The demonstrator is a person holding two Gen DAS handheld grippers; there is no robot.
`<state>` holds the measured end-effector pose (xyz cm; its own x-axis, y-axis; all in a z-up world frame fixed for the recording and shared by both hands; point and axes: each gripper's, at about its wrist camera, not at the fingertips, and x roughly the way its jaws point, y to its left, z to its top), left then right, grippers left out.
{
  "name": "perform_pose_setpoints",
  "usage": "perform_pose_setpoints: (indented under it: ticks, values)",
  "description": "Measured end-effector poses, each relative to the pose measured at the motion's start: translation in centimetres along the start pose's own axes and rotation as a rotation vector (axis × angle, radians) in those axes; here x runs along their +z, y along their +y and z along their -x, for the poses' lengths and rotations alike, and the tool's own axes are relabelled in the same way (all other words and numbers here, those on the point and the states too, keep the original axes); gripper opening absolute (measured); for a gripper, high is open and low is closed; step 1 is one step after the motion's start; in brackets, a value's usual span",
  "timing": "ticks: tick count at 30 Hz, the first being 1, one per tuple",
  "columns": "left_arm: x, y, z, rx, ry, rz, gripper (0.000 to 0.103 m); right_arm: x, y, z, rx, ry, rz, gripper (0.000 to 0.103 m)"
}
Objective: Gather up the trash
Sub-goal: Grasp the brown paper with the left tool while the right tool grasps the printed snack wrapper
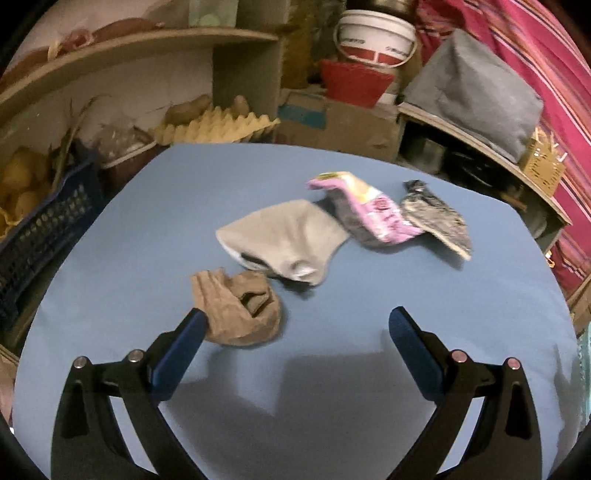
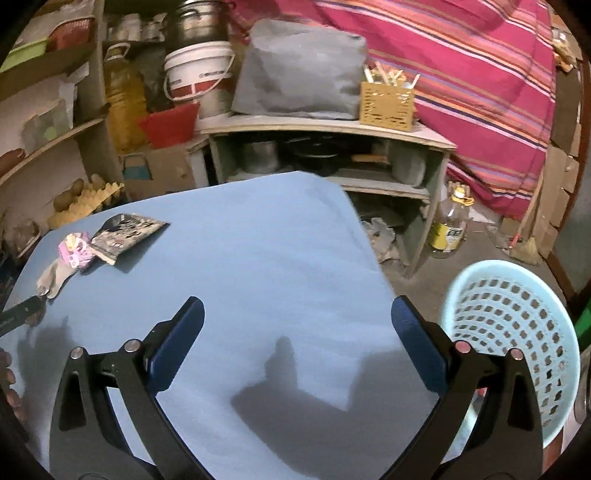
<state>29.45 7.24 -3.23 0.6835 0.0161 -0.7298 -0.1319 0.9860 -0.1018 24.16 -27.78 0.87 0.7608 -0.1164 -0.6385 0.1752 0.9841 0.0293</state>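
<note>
No print on the wrappers or white bucket (image 1: pixel 375 35) reads through the blur. The left gripper (image 1: pixel 297 323) gapes wide and empty—crumpled brown bag (image 1: pixel 240 312) touching its left pad, grey bag (image 1: pixel 284 240), pink wrapper (image 1: pixel 373 206) and dark packet (image 1: pixel 436 214) beyond. The right gripper (image 2: pixel 297 314) is likewise spread, empty, over bare blue table (image 2: pixel 258 258)—basket (image 2: pixel 517 332) past the right edge.
</note>
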Motion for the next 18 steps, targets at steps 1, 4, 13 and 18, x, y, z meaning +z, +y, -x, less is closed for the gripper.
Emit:
perform_pose_setpoints:
  ticks: [1,4,13,18]
  values:
    - [0.0,0.1,-0.1,0.004,-0.001,0.0,0.097,0.1,0.6,-0.4,0.006,0.019,0.006,0.099]
    - [0.3,0.8,-0.6,-0.007,-0.003,-0.005,0.097,0.2,2.0,-1.1,0.025,0.031,0.031,0.099]
    - [1.1,2.0,-2.5,-0.025,0.024,-0.095,0.072,-0.1,4.7,-3.3,0.067,0.073,0.026,0.099]
    - [1.6,2.9,-3.0,-0.05,0.031,-0.075,0.059,-0.3,7.1,-4.0,0.079,0.086,0.069,0.099]
